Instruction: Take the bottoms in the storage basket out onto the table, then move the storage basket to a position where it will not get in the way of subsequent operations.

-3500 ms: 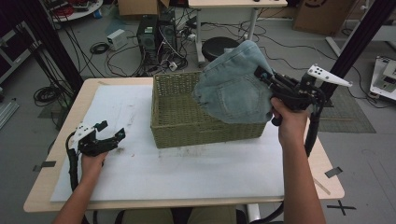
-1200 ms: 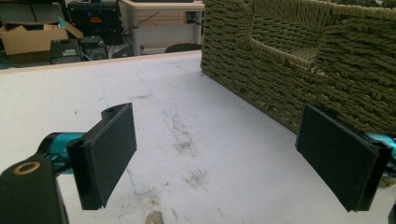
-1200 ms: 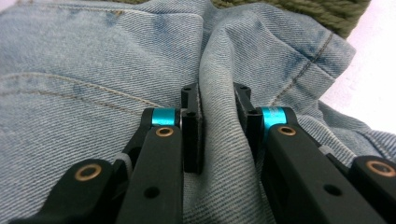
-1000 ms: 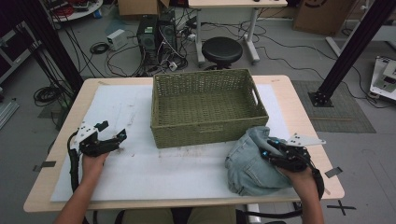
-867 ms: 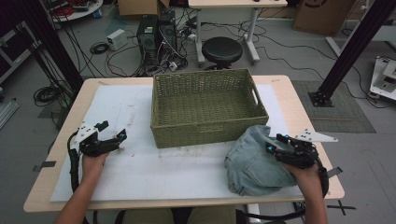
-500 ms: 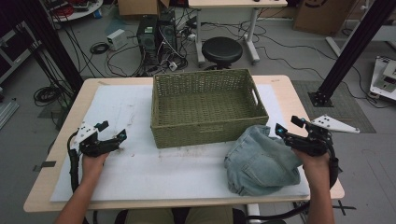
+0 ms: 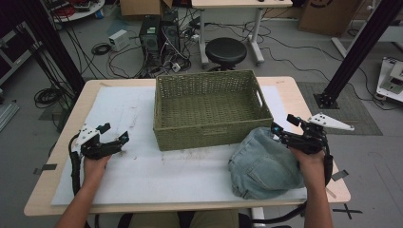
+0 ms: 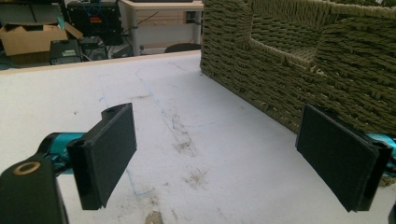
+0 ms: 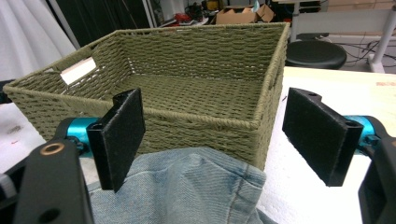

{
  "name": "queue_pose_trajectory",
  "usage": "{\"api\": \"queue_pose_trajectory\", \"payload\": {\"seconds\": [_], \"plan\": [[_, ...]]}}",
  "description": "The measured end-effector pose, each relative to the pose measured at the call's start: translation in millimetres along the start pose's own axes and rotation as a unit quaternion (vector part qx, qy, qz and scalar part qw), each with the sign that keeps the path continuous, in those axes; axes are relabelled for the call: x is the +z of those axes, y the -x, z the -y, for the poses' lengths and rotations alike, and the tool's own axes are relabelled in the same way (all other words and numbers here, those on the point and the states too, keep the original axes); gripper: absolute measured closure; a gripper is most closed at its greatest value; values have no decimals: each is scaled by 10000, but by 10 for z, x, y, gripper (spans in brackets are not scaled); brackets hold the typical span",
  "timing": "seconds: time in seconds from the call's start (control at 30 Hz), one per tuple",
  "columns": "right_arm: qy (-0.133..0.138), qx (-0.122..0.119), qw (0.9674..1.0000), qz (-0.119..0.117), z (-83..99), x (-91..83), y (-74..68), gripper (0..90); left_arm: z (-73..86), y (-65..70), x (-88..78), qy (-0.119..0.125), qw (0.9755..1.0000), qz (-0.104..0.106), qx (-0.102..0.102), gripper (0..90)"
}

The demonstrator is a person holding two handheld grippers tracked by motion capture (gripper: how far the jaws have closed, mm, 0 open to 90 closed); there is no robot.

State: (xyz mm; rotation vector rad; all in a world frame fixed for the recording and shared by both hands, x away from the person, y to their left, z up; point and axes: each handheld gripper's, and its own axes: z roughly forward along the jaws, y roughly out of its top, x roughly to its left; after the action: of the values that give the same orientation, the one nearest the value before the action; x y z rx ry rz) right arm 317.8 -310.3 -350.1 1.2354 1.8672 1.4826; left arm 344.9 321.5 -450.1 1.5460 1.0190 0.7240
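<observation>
A crumpled pair of light blue denim shorts (image 7: 263, 164) lies on the white mat at the table's front right, its top edge against the green woven basket (image 7: 209, 108). The denim (image 9: 187, 186) shows low between the right gripper's jaws, with the basket (image 9: 196, 88) empty behind it. My right gripper (image 7: 285, 126) hovers just above the shorts' right edge; its jaws have just been opening and stand open, touching nothing. My left gripper (image 7: 114, 134) rests at the front left, open, with bare mat between its pads (image 8: 112, 149) and the basket wall (image 8: 289, 79) to their right.
The white mat (image 7: 142, 175) covers most of the wooden table (image 7: 43, 204). Beyond the far edge stand a black stool (image 7: 225, 50), computer cases and loose cables on the floor. A black frame post (image 7: 356, 47) rises at the right.
The right gripper carried the shorts from above the basket down to the table's front right, let go of them and rose a little with its jaws apart. The left gripper stayed put.
</observation>
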Motion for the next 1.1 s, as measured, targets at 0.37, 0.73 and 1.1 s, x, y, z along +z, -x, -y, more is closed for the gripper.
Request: {"api": "queue_pose_trajectory", "payload": {"seconds": [0.37, 0.73, 1.1], "plan": [[-94, -3, 9998, -188, -66, 121, -98, 216, 1, -2, -6, 13, 10000, 27, 6, 123], [-308, -115, 9988, -364, -204, 370, -249, 216, 0, 20, -2, -20, 9999, 36, 101, 124], [-1116, -25, 9932, 319, -144, 715, -129, 245, -1, 12, -3, -19, 10000, 70, 59, 124]]}}
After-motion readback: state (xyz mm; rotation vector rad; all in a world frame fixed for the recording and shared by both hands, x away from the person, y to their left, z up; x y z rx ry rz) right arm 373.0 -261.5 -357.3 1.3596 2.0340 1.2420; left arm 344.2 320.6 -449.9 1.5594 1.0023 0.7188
